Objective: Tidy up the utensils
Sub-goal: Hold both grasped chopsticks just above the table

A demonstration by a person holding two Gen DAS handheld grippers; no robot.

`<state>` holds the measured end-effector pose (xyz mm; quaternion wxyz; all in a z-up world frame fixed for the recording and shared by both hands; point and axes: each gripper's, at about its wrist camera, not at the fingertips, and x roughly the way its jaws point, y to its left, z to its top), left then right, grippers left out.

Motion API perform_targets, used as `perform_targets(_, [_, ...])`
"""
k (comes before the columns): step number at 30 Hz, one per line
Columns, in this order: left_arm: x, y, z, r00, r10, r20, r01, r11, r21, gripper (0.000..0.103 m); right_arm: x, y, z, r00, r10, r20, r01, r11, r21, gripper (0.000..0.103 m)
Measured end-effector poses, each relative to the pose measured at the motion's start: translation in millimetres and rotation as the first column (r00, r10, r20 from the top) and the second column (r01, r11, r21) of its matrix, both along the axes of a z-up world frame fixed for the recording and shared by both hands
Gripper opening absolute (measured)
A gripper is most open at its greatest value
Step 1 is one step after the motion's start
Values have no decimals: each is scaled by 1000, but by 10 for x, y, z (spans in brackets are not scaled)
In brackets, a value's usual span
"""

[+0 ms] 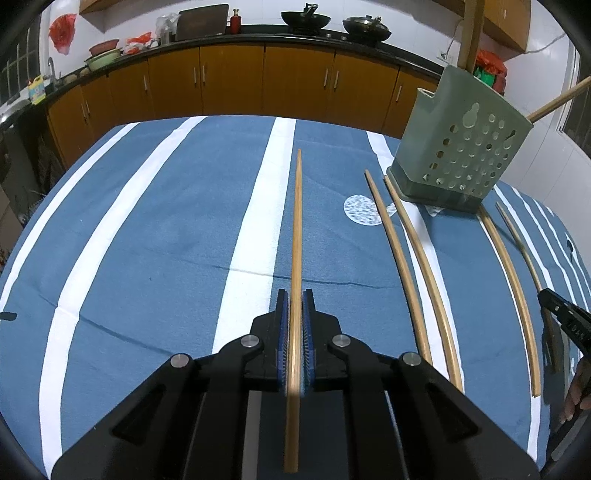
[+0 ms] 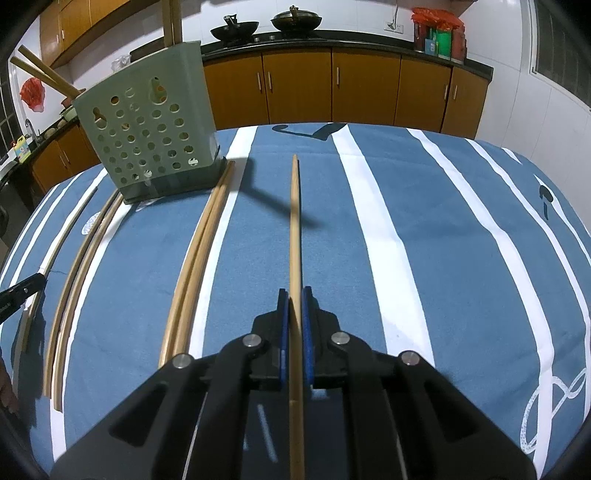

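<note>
In the left wrist view my left gripper (image 1: pixel 295 295) is shut on a wooden chopstick (image 1: pixel 297 221) that points straight ahead over the blue striped cloth. My right gripper (image 2: pixel 294 293) is likewise shut on a chopstick (image 2: pixel 294 221), which is held above the cloth and throws a shadow. A green perforated utensil holder (image 1: pixel 461 147) (image 2: pixel 147 144) stands at the far side between the two grippers, with chopsticks (image 2: pixel 44 74) sticking out of its top. Several loose chopsticks (image 1: pixel 424 266) (image 2: pixel 195 258) lie on the cloth in front of it. Each view catches the other gripper's black tip at its edge.
The table (image 1: pixel 147 221) wears a blue cloth with white stripes. Behind it run orange kitchen cabinets (image 2: pixel 332 88) with woks (image 2: pixel 236 27) on the counter. A person's hand (image 1: pixel 576 391) shows at the right edge. A round white patch (image 1: pixel 362 209) lies on the cloth.
</note>
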<state>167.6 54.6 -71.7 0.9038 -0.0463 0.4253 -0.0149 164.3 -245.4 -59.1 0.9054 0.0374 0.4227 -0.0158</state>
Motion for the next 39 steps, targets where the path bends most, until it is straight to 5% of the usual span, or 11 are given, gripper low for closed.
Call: perform_targets(39, [8, -5, -1, 1000, 0, -1, 0, 1000, 3, 10, 0, 10, -4, 1000, 0, 1, 0, 1000, 1, 10])
